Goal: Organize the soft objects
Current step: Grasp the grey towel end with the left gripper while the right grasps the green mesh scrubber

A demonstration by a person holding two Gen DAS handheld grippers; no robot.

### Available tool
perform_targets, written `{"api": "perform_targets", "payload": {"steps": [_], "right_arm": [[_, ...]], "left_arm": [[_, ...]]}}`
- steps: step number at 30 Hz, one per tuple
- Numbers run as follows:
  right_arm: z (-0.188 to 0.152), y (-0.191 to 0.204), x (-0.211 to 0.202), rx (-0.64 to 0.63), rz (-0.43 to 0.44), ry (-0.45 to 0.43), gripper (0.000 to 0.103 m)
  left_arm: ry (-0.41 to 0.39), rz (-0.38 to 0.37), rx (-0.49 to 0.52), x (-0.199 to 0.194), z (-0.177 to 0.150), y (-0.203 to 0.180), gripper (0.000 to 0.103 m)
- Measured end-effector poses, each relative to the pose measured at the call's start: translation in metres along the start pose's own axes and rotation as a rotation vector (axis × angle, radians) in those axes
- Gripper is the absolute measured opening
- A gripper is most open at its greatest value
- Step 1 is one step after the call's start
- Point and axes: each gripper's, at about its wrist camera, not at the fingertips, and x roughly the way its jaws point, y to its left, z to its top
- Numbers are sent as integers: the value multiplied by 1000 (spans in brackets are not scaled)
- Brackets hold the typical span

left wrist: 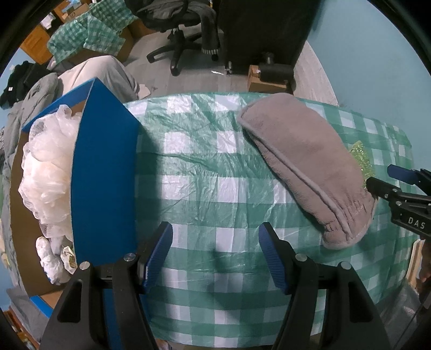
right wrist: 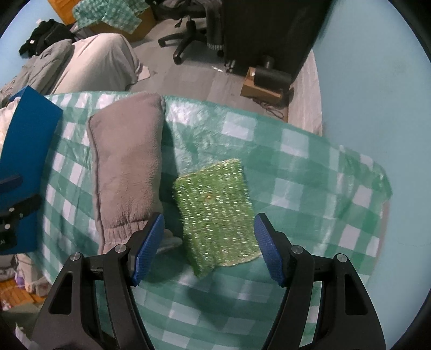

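A grey plush pillow [left wrist: 304, 164] lies on the green-checked tablecloth [left wrist: 204, 161]; it also shows in the right wrist view [right wrist: 129, 167]. A sparkly green scrub cloth [right wrist: 215, 212] lies just right of the pillow, and only its edge [left wrist: 362, 158] shows in the left wrist view. My right gripper [right wrist: 208, 242] is open, its fingers on either side of the near end of the green cloth. My left gripper [left wrist: 215, 253] is open and empty over bare tablecloth, beside a blue box [left wrist: 105, 183].
The blue box holds crumpled white plastic bags [left wrist: 45, 183] at the table's left. An office chair [left wrist: 177, 24], a dark cabinet [left wrist: 264, 29] and a cardboard box [left wrist: 266, 80] stand on the floor beyond the table. Bedding [right wrist: 91, 64] lies at far left.
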Motion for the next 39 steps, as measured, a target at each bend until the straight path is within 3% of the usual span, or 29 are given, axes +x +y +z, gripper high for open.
{"api": "perform_targets", "payload": {"steps": [22,33,39], "right_arm": [[2,72,15,-102,120,40,70],[0,22,10,-65,33,37,71],[0,7,21,-90,23,70,71]], "left_arm": [[-4,-12,-5,-6,12,11,69],[22,-48,30,1,29,-24,81],[74,-50,31,16,36,-45,82]]}}
